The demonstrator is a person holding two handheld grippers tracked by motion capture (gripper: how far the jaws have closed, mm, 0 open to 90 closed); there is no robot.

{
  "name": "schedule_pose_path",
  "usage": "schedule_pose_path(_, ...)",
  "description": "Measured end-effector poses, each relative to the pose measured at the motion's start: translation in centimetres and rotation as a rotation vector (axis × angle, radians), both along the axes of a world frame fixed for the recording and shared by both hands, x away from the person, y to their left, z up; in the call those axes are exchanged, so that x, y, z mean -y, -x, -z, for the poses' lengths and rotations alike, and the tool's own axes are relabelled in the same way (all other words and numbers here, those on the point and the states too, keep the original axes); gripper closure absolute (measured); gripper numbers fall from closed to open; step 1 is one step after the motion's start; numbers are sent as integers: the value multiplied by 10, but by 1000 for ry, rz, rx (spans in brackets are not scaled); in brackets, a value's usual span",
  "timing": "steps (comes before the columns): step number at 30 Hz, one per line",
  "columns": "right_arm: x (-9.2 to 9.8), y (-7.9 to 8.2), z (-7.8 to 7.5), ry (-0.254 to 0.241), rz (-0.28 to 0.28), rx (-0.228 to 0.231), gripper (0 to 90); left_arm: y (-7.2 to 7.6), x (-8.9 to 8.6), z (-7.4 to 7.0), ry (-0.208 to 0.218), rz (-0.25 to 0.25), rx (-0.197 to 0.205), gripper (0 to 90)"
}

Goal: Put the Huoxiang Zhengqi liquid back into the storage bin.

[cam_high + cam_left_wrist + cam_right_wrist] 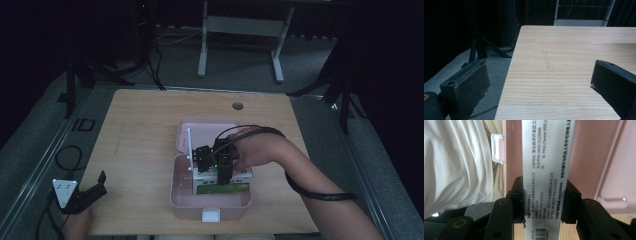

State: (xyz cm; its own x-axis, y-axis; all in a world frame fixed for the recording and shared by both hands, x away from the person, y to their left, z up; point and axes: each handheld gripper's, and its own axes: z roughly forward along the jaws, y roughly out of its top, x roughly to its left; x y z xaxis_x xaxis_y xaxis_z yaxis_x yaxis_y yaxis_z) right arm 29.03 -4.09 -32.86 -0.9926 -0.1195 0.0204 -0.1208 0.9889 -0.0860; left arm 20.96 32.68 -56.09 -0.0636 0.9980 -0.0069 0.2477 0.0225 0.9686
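Note:
An open pink box [175, 196] sits on the wooden table [145, 130], its lid [207, 127] folded back and a white latch [210, 215] at the front. My right gripper [223, 176] hangs over the box, shut on a white and green medicine carton [235, 188] that lies inside. In the right gripper view the gripper [544, 197] clamps the white printed carton [546, 152] from both sides, above the pink box [594, 157] and its latch [498, 148]. My left gripper [97, 186] rests open at the table's front left corner; between its fingers [471, 82] there is bare table [564, 62].
A round grommet hole [238, 106] marks the table's far side. Beyond it stands a grey metal frame [240, 25], with dark tripod legs [345, 95] at either side. A cable loop [67, 157] lies off the left edge. A white garment [456, 165] hangs near the box's front.

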Motion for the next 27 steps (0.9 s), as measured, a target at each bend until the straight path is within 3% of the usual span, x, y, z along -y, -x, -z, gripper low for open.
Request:
schedule_pose_path(11, -7, -1, 40, 19, 8, -18, 619, 0, 0, 0, -2, 2, -2, 21)
schedule_pose_path(15, -7, -2, 53, 11, 14, 0, 619, -1, 1, 0, -7, -1, -5, 21)
schedule_pose_path(27, -4, -5, 95, 25, 32, -46, 619, -1, 1, 0, -8, 2, -2, 21)
